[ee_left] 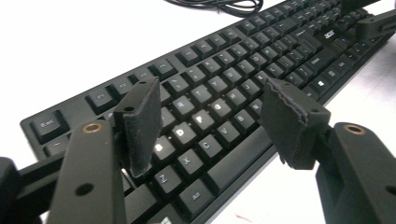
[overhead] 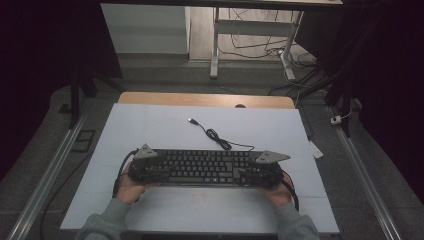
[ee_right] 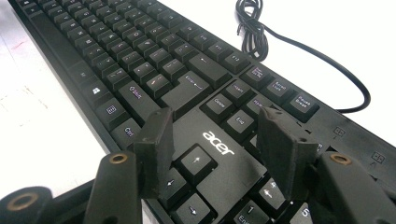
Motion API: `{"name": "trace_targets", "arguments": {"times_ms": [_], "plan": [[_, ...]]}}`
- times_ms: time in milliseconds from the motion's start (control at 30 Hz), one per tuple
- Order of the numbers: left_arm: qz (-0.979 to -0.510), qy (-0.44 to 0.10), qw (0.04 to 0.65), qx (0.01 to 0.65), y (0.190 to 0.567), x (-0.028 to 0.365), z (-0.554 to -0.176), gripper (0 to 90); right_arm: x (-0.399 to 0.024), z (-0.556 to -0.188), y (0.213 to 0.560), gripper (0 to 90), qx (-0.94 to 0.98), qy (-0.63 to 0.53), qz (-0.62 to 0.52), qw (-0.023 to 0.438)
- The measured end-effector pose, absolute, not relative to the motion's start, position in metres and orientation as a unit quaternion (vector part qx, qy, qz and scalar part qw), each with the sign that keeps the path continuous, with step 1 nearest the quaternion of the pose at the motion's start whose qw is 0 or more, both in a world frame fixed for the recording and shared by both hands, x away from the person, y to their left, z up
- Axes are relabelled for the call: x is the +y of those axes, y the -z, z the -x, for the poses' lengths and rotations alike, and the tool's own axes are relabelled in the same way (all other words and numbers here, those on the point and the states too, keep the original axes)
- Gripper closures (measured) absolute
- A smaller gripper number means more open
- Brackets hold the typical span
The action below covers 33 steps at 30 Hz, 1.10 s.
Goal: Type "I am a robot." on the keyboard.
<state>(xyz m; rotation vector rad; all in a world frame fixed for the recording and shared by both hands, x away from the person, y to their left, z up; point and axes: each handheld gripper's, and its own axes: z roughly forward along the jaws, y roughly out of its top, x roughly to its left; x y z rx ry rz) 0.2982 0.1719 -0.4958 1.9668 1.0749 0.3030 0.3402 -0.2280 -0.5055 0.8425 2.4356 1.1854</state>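
A black keyboard [overhead: 205, 167] lies flat across the near middle of the white mat [overhead: 150, 125]. Its cable [overhead: 215, 135] curls away from the back edge and ends in a USB plug [overhead: 191, 120]. My left gripper [overhead: 146, 169] sits over the keyboard's left end. In the left gripper view it [ee_left: 212, 116] stands open above the letter keys [ee_left: 201, 119], with nothing pressed between its pads. My right gripper [overhead: 264, 172] is over the right end. Seen in its own view, it [ee_right: 217, 140] is open around the logo patch [ee_right: 218, 142] and the arrow keys, gripping nothing.
The mat covers a wooden table whose bare back edge [overhead: 205, 99] shows beyond it. Past the table stand a desk's metal legs [overhead: 215, 45] and loose floor cables [overhead: 260, 47]. Metal rails [overhead: 47, 170] run along the floor on both sides.
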Motion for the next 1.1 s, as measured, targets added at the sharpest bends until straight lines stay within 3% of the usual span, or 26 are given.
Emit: {"name": "trace_targets", "arguments": {"times_ms": [333,1100], "plan": [[-0.786,-0.121,0.42,0.437,0.4969,0.1782,-0.3002,34.5,-0.2278,-0.3405,0.5061,46.1,0.848,-0.414,-0.293,0.151],[-0.783,-0.135,0.412,0.446,0.4982,0.1815,-0.3044,35.7,-0.2279,-0.3402,0.5054,46.1,0.848,-0.415,-0.293,0.153]]}}
